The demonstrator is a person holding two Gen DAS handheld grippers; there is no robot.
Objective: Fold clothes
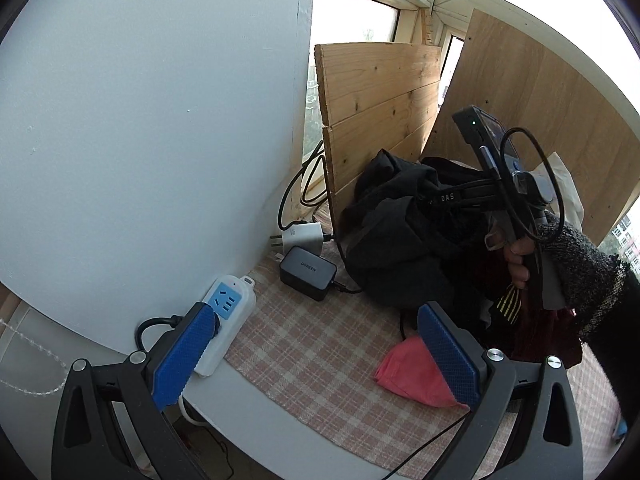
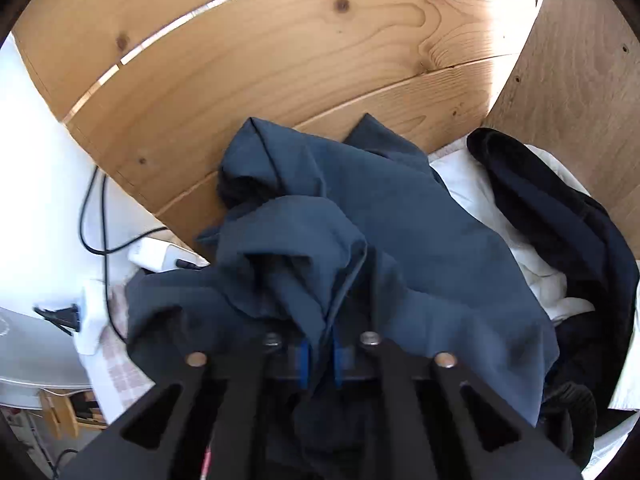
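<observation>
The right gripper [image 2: 319, 358] is clamped down tight on a fold of the dark blue garment [image 2: 360, 240]. You can see the blue pads with only a thin ridge of cloth squeezed between them, and the fabric bunches up right above the pinch. That garment sits on top of the clothes pile [image 1: 400, 240] at the back of the table [image 1: 320, 352], leaning against the pine board [image 2: 280, 60]. Just to its right are a white piece [image 2: 480, 208] and a black one [image 2: 560, 216], both touching it.

The left gripper [image 1: 316, 352] is a different story: its fingers [image 1: 184, 352] are spread wide with nothing between them, hanging over the checked cloth of the table. A small red cloth [image 1: 408, 372] lies flat by the right-hand finger, partly hidden behind it; can't tell if they touch. The other finger sits in front of the white power strip [image 1: 228, 312] near the wall. A black charger [image 1: 308, 272] and a white one [image 1: 304, 236] lie between the strip and the pile.

From the left side you also see the person's hand [image 1: 520, 256] in a knit sleeve, gripping the right tool's handle above the pile.
</observation>
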